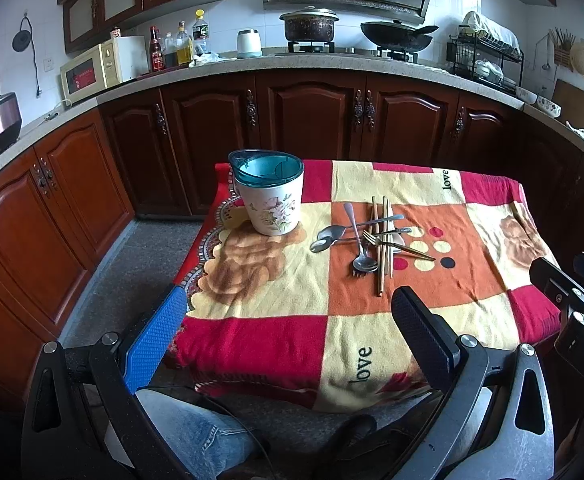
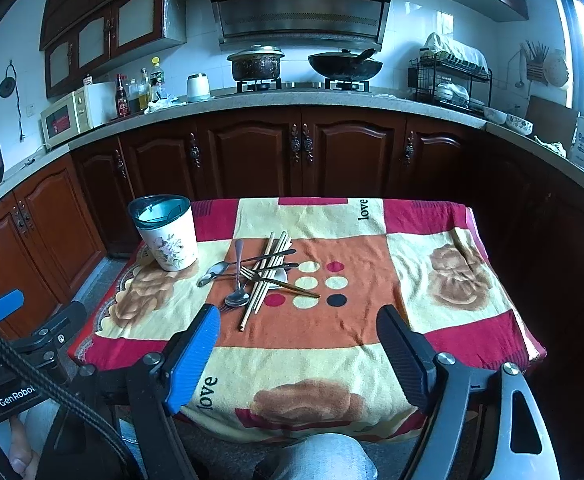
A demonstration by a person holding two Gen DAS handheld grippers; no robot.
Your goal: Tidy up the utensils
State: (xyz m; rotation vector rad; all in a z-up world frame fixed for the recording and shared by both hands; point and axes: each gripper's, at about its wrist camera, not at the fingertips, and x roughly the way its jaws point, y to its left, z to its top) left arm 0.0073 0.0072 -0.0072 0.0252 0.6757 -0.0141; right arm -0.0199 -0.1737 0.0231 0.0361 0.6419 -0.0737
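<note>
Red, cream and orange cloth: a patterned blanket (image 2: 432, 256) covers the bench.
Cup: a white flowered holder (image 2: 169, 246) with a teal rim stands upright near the bench's far left corner.
Utensils: spoons (image 2: 237, 298), a fork (image 2: 275, 282) and chopsticks (image 2: 265, 276) lie crossed in a loose pile just right of the cup, apart from it.
Left claw (image 1: 287, 316): fingers apart, nothing between them, above the bench's near edge.
Right claw (image 2: 298, 332): fingers apart, holding nothing, short of the pile.

Black two-finger grippers (image 1: 287, 312) (image 2: 298, 330) with one blue, one black pad (image 2: 402, 356); silver screws, braided cable (image 2: 47, 384), faded jeans (image 1: 195, 428).
</note>
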